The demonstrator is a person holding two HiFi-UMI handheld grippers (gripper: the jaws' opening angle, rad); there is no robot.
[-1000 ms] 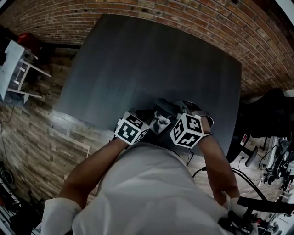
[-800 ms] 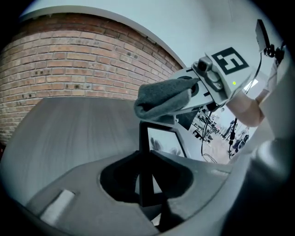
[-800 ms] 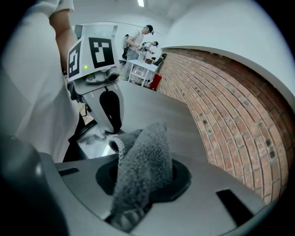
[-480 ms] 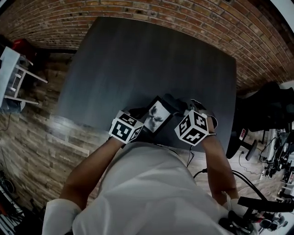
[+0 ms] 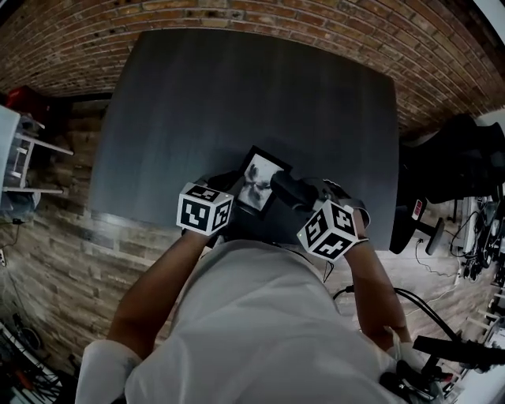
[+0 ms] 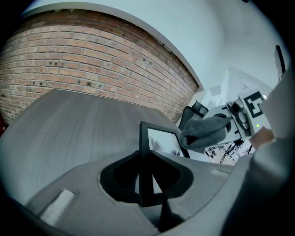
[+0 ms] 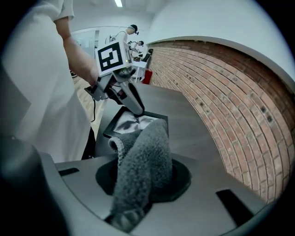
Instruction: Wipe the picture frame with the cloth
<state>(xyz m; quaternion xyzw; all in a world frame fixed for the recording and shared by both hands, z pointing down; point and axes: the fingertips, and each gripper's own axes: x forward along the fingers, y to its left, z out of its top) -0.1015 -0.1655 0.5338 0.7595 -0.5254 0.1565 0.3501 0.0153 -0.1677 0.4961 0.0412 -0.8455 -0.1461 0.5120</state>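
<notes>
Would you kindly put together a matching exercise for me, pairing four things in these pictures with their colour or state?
Things:
1. picture frame
2. cloth
3. table
4. brick wall

Colours or states:
A. grey and fluffy, clamped in the right gripper
B. reddish, beyond the table's far edge
C. black-rimmed, held by its edge in the left gripper
D. dark grey, broad and flat

Pairs: 1-C, 2-A, 3-D, 4-B
</notes>
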